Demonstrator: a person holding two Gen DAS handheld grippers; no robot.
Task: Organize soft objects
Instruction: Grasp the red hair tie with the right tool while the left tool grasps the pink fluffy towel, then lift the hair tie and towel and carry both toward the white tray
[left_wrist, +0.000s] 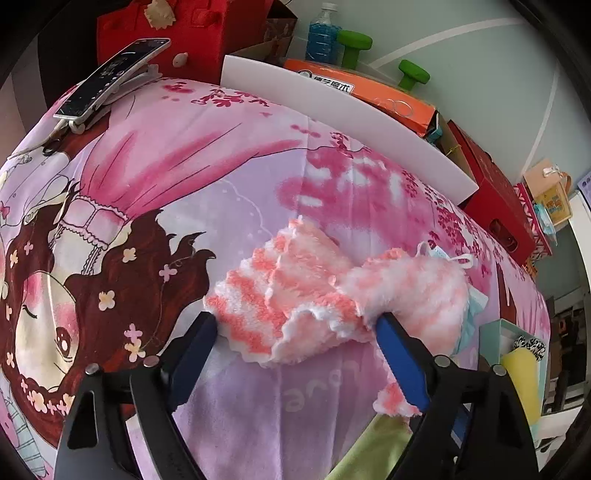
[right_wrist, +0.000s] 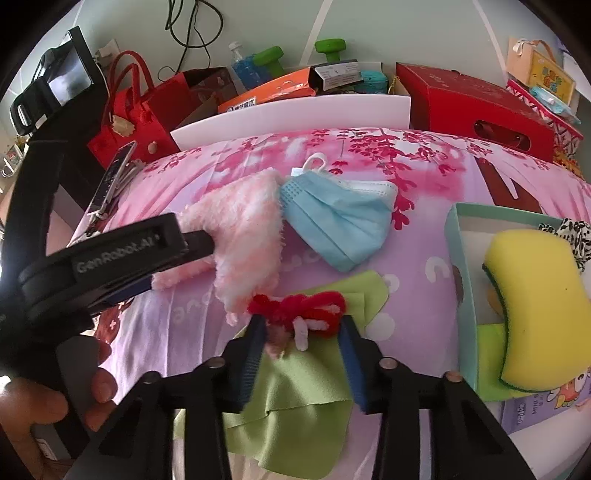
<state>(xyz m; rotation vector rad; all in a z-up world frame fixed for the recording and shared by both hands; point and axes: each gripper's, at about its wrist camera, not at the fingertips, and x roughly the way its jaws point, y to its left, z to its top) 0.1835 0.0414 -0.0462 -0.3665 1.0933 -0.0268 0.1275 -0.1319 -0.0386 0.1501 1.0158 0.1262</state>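
Observation:
A fluffy pink-and-white cloth (left_wrist: 295, 295) lies on the pink printed bedsheet (left_wrist: 221, 166). My left gripper (left_wrist: 297, 325) is open, its fingers on either side of the cloth's near edge. The cloth also shows in the right wrist view (right_wrist: 247, 236) with the left gripper (right_wrist: 195, 243) at it. My right gripper (right_wrist: 303, 323) is open around a red-and-white pipe-cleaner bow (right_wrist: 303, 308) that lies over a green cloth (right_wrist: 306, 391). A blue face mask (right_wrist: 340, 218) lies beyond. A teal box (right_wrist: 461, 295) at the right holds a yellow sponge (right_wrist: 532, 302).
A white board (right_wrist: 295, 110) stands along the bed's far edge. Behind it are red bags (right_wrist: 140, 110), an orange box (right_wrist: 269, 92), a bottle (right_wrist: 240, 66), green dumbbells (right_wrist: 328, 48) and a red box (right_wrist: 476, 107). A phone on a stand (left_wrist: 110, 74) sits at the bed's far left.

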